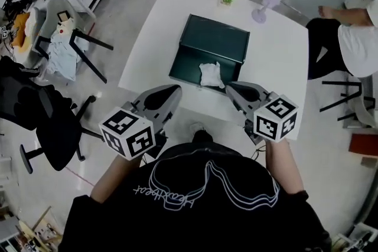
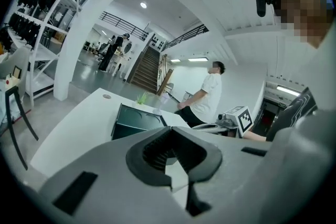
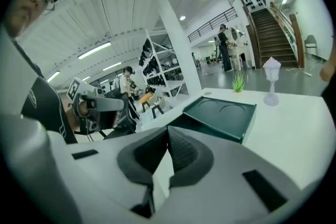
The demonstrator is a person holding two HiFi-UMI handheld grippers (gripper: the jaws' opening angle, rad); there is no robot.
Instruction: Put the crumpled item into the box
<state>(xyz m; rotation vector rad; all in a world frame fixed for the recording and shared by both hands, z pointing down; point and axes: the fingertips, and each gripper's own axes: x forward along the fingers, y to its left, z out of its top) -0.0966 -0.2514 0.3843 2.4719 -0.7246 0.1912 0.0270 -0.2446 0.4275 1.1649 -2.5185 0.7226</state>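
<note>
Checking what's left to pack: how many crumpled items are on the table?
1. The crumpled item lies inside the open box, near its front edge. Another could be hidden beneath it.

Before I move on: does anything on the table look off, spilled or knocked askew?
Nothing stands out. The crumpled white item lies inside the open dark green box, which sits square on the white table. The left tool and right tool are shut and empty, near the table's front edge.
</note>
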